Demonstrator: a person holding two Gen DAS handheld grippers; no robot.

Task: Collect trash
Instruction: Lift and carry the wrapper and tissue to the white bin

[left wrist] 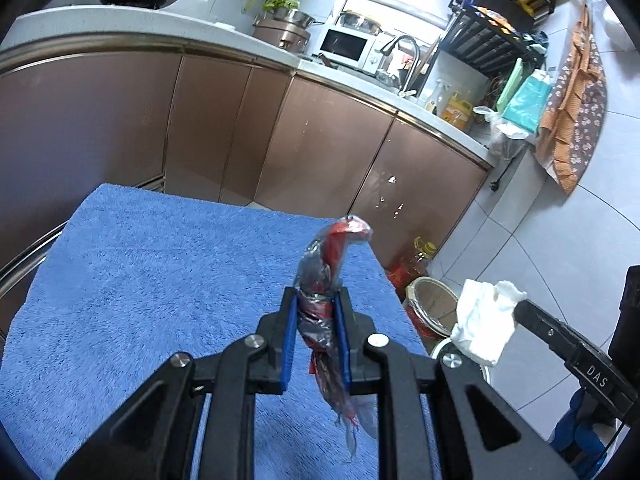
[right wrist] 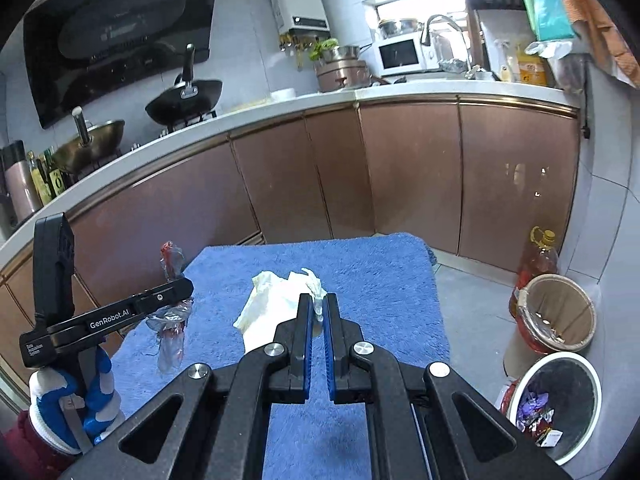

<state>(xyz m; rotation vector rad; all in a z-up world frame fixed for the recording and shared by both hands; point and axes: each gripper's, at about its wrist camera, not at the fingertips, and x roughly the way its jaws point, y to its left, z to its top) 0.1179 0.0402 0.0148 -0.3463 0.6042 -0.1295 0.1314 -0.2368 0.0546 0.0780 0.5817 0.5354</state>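
Observation:
My left gripper point(left wrist: 316, 304) is shut on a twisted red and clear plastic wrapper point(left wrist: 328, 264), held upright above the blue towel point(left wrist: 140, 280); the wrapper point(right wrist: 170, 316) and the left gripper point(right wrist: 176, 286) also show at the left of the right wrist view. My right gripper point(right wrist: 318, 306) is shut on a crumpled white tissue point(right wrist: 272, 300), held above the towel point(right wrist: 380, 288). The tissue point(left wrist: 484, 320) also shows in the left wrist view, in the right gripper point(left wrist: 516, 308). A white-rimmed trash bin point(right wrist: 556, 404) with wrappers inside stands on the floor at lower right.
A tan bucket point(right wrist: 556, 312) and an oil bottle point(right wrist: 540, 256) stand on the floor by the bin. Brown cabinets point(right wrist: 400, 172) run under the white counter point(right wrist: 280, 108) behind the towel. Pans, a microwave and a sink sit on the counter.

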